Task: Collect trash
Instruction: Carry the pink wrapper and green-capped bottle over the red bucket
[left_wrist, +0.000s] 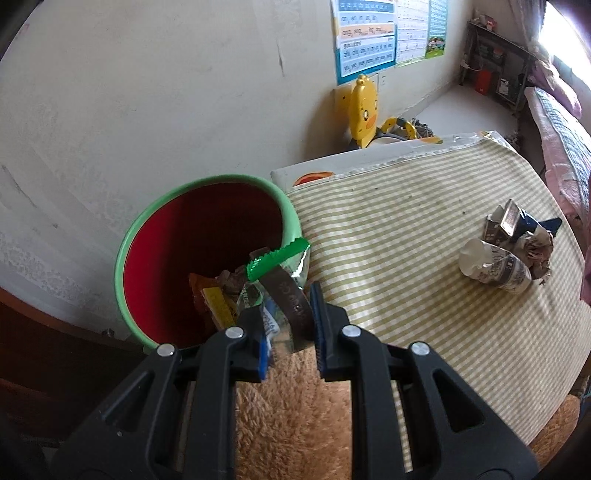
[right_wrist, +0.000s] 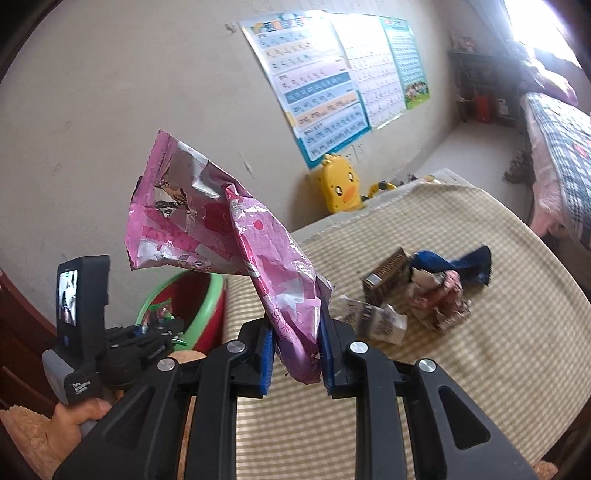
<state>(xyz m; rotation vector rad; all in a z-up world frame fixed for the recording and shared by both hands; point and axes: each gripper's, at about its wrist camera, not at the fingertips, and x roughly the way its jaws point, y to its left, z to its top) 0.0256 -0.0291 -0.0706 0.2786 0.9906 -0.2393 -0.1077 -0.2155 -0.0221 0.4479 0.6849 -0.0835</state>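
Yellow duck toy (left_wrist: 364, 110) below wall charts (left_wrist: 369, 35).

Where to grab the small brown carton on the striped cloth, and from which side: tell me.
Grip the brown carton across its narrow flat sides, coming from above. It stands boxy and stiff, with crumpled wrappers crowding its right and front, so the top looks freest.

Bin (left_wrist: 207, 192) bottom behind wrappers and left tool (left_wrist: 290, 325); poster (left_wrist: 365, 37) top cut off, print unreadable.
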